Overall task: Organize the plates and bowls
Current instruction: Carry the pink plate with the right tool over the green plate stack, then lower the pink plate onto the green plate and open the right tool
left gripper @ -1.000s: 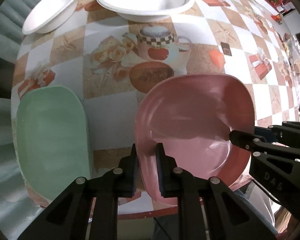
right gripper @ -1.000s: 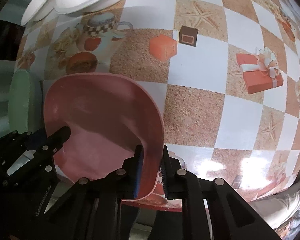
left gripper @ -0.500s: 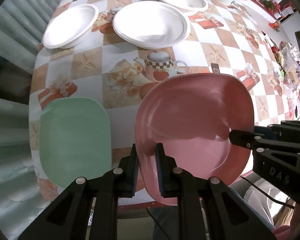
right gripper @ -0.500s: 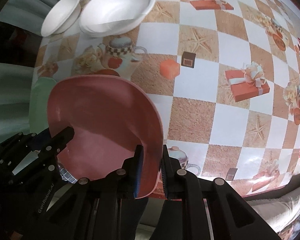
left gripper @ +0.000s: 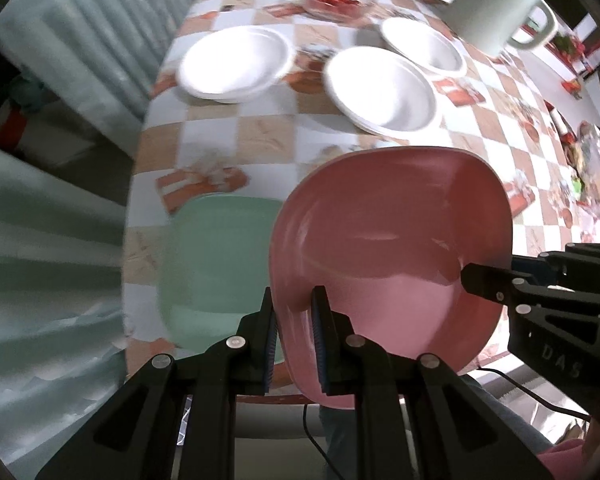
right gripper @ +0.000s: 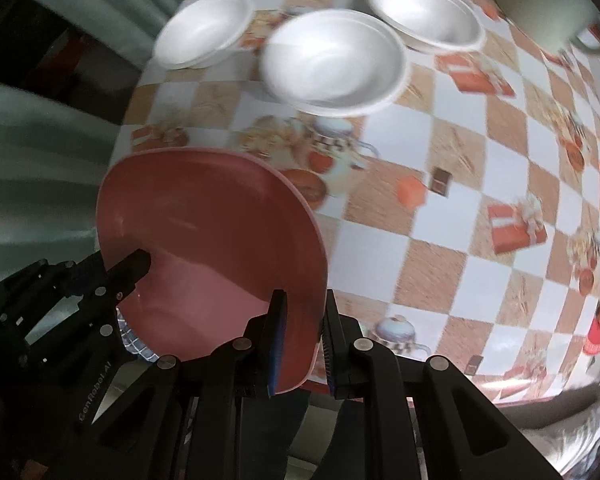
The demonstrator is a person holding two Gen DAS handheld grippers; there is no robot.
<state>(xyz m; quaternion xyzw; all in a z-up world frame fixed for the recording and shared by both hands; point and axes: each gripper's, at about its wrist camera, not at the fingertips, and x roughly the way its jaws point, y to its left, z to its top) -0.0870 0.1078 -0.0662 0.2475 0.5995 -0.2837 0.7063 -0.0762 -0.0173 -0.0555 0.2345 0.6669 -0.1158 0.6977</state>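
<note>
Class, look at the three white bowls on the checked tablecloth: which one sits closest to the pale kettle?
The far right white bowl, right beside the kettle. The middle bowl sits nearer the camera, and the left bowl lies by the table's left edge.

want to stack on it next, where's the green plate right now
In the left wrist view the green plate lies flat at the table's near-left corner, just left of the pink plate held above the table by both grippers.
</note>
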